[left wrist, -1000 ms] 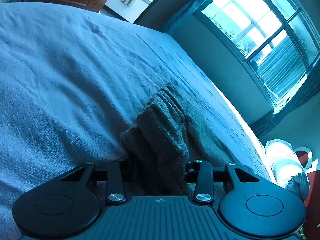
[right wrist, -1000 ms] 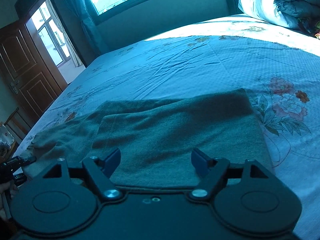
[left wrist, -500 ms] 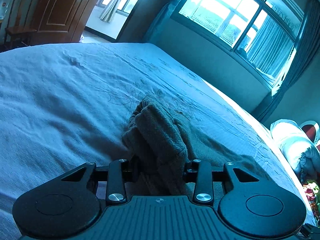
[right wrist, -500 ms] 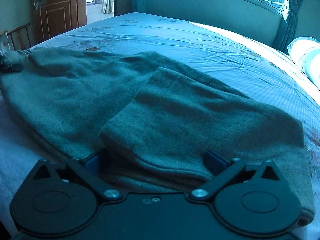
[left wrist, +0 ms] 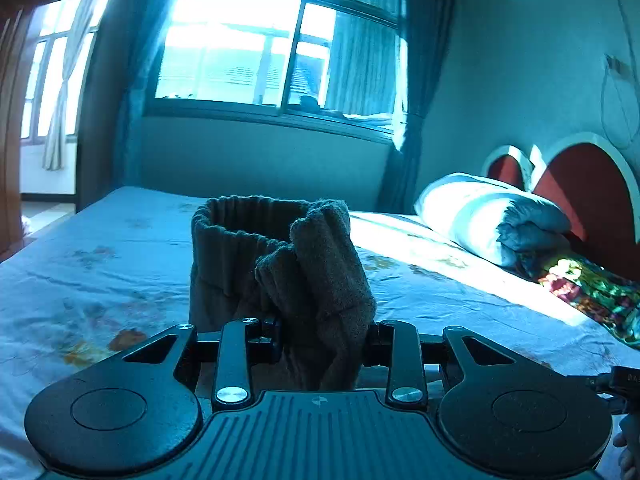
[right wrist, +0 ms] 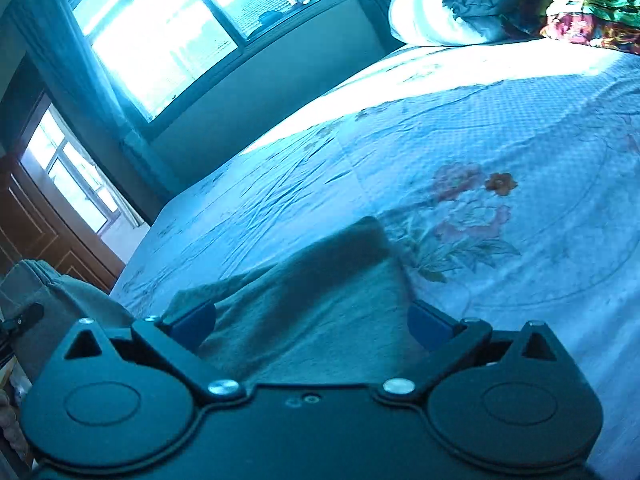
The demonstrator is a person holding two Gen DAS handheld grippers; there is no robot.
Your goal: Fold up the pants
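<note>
Carrying the bunched waistband of the pants (left wrist: 280, 264), clamped in the left gripper (left wrist: 320, 340), across the bed (left wrist: 100, 280) works best smoothly, right gripper (right wrist: 312, 320) having just spread wide, gripping nothing, over the near folded part.

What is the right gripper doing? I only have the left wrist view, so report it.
Observer: The right gripper is open wide. Its jaws have just been opening, and the pants lie between the pads, unpressed.
Operator: Tell me how that part lies.
Observer: Flat on the bed sheet, with its far corner beside a flower print.
Operator: Say where the bunched end shows.
Observer: At the left edge of the right wrist view, and it looks lifted above the sheet.
</note>
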